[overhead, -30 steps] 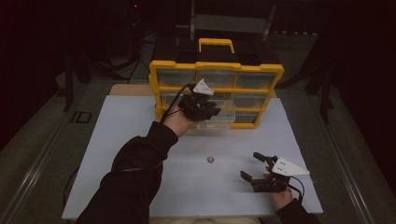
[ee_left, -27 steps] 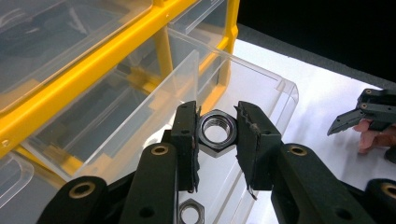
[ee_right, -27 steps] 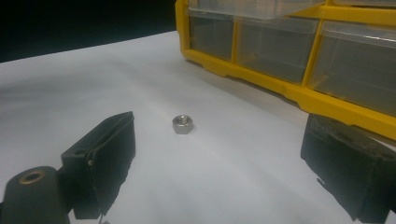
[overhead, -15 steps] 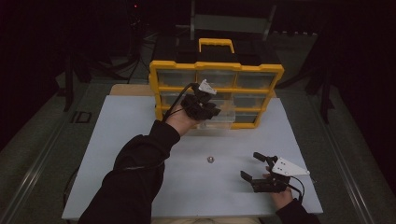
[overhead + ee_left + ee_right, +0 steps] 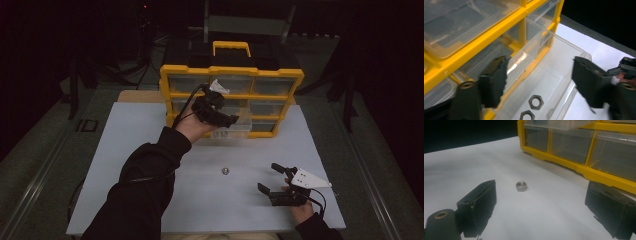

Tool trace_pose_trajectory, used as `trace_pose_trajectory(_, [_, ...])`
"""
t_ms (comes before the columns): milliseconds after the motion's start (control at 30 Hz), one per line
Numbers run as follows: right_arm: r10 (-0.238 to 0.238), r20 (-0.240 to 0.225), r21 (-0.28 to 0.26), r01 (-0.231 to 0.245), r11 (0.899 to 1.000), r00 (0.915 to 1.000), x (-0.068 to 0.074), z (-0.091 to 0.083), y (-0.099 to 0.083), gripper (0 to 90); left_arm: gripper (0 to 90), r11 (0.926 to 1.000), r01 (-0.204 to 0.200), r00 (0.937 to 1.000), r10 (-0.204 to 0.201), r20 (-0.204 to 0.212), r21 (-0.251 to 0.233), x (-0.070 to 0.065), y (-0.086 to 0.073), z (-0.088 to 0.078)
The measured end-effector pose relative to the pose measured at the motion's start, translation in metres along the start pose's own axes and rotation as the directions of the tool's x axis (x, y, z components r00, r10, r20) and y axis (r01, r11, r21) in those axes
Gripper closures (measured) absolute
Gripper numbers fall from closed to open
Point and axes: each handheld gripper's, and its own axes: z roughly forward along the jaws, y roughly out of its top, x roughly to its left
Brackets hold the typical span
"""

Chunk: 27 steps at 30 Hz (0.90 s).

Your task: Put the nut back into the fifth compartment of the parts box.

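Left hand-held gripper [image 5: 539,82] just opened, empty, above drawer [image 5: 554,75]. Right hand-held gripper [image 5: 541,207] wide open, empty, near nut [image 5: 521,186]. Bumped nut may roll from drawer.

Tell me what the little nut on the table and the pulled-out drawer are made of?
The nut looks like metal: grey with a dull shine and crisp six-sided edges. The drawer looks like clear hard plastic: you can see the two nuts lying inside through it, and light glints off its walls.
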Motion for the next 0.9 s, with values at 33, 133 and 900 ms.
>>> trace_pose_trajectory(33, [-0.001,0.000,0.000,0.001,1.000,1.0000,0.000,0.000,0.000,10.5,25.0,1.0000,-0.001,1.0000,0.001,0.000,-0.004,-0.001,0.000,-0.001])
trace_pose_trajectory(133, [-0.001,0.000,-0.001,0.001,1.000,1.0000,0.000,0.000,0.000,10.5,16.1,0.9999,-0.009,0.9999,0.009,0.008,-0.010,-0.003,-0.002,-0.005])
trace_pose_trajectory(900, [-0.001,0.001,-0.003,0.001,1.000,1.0000,0.001,0.000,0.001,10.5,0.0,0.9982,-0.017,0.9997,0.018,0.015,-0.057,-0.015,-0.047,-0.038])
